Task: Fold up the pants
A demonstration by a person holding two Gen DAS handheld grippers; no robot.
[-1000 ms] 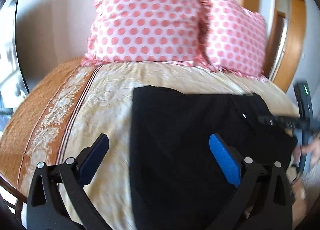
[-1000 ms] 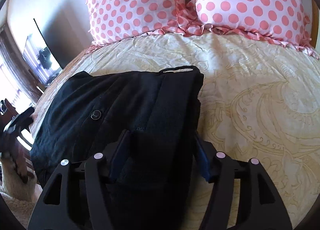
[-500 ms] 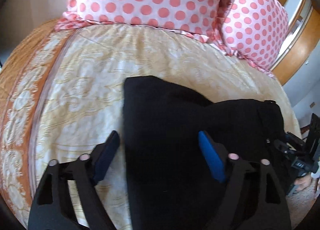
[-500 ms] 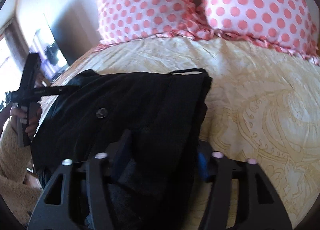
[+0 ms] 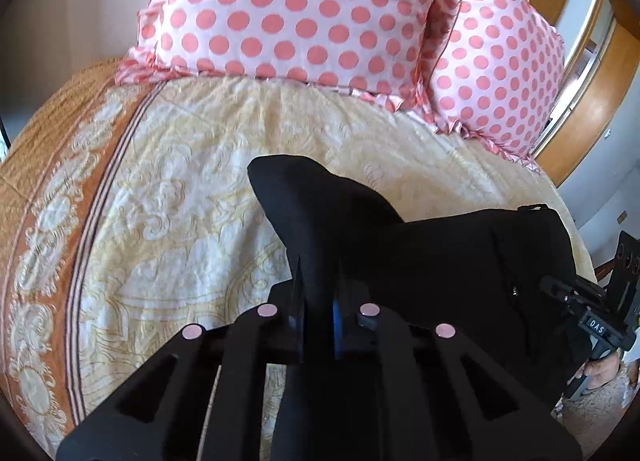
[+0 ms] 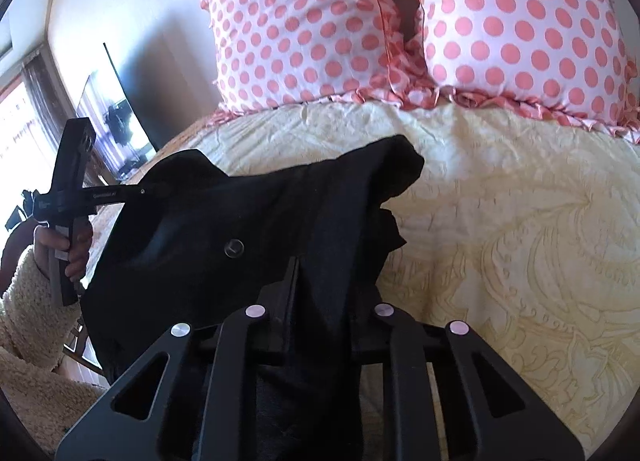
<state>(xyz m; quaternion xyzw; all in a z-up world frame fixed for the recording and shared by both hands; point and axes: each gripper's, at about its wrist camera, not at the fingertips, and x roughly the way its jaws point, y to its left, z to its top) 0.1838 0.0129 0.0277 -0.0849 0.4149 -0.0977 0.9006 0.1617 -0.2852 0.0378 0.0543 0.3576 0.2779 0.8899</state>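
1. Black pants (image 5: 460,261) lie partly folded on the cream bedspread (image 5: 180,201), near edge, below two polka-dot pillows (image 5: 304,17).
2. Left gripper (image 5: 316,301): jaws clamped tight on a pinch of pants fabric; the cloth tents up and away from the pads toward the pillows.
3. Right gripper (image 6: 320,293): jaws closing, fabric bunched between them; pads look pressed on it.
4. Key relation: the pants' long axis runs side to side between the two grippers, each holding one end of the near edge. The far edge lies ahead of both jaws.
5. My read: next fold carries the near edge forward, both hands together; neither is clearly nearer.
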